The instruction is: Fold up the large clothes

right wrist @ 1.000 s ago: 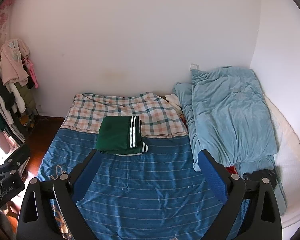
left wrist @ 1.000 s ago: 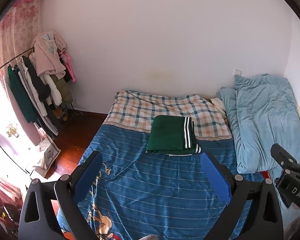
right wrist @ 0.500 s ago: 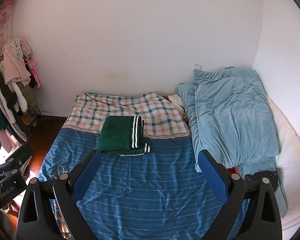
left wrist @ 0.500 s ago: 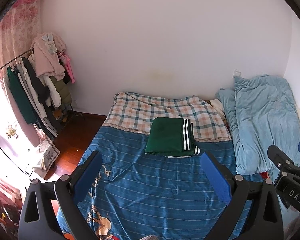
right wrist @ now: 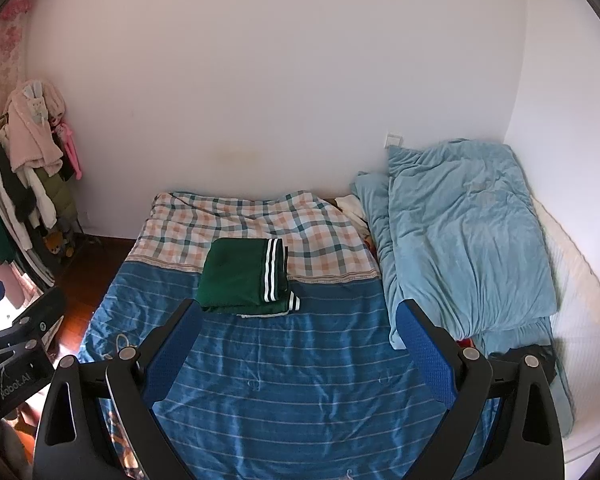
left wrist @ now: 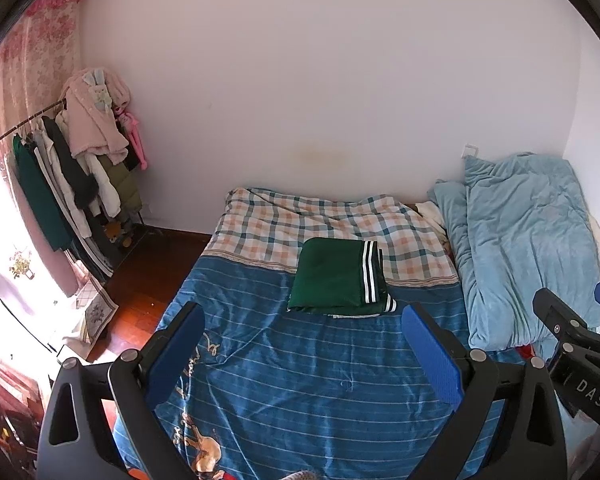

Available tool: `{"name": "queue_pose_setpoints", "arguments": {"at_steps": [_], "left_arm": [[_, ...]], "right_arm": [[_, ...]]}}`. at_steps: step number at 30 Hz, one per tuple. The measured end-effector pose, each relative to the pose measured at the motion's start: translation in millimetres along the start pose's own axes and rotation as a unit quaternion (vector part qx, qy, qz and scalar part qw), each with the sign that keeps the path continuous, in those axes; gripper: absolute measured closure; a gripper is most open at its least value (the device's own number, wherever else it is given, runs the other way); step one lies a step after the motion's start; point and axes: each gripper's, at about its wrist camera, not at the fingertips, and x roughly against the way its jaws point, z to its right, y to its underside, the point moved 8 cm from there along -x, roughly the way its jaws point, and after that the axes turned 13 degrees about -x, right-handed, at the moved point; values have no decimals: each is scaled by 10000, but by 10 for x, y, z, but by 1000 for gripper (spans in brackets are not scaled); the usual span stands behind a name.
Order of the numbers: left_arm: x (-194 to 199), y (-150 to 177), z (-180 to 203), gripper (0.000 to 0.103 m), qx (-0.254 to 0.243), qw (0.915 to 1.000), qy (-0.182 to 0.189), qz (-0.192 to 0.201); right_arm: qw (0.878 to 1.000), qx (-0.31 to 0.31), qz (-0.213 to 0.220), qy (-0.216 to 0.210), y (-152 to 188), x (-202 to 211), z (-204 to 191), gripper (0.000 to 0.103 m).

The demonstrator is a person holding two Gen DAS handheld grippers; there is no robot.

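Cameras drifted slightly; folded green garment (left wrist: 336, 276) on blue bedspread (left wrist: 300, 380), white walls.

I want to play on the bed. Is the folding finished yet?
Looks nearly done: the green striped garment lies folded in a neat rectangle on the bed cover. Nothing is in hand; the left tool and right tool are open, clear of it. No unfolded clothes show on the bed.

green garment (left wrist: 338, 276), white stripes, folded flat, on bed (left wrist: 300, 380)
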Motion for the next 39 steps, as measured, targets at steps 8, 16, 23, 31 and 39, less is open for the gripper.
{"name": "queue_pose_setpoints", "arguments": {"at_steps": [8,16,23,31,39], "left_arm": [[37,-37,-21,2,-24,10000,12,38],[51,-46,-10,2,-34,10000,26,54],[69,-69,-22,2,-31,10000,3,76],[75,-83,-26,2,-27,10000,-12,90],[85,-76,-42,2,-25,10000,-36,80]], "right_arm": [[10000,3,18,-2,9,8,2,4],[10000,-14,17,-24,-28,40,-23,4],[10000,-17,19,-24,-30,48,-40,4],[10000,-42,27,-19,-27,69,-54,4],[10000,-46,40,-7,-18,67,-61,3]]}}
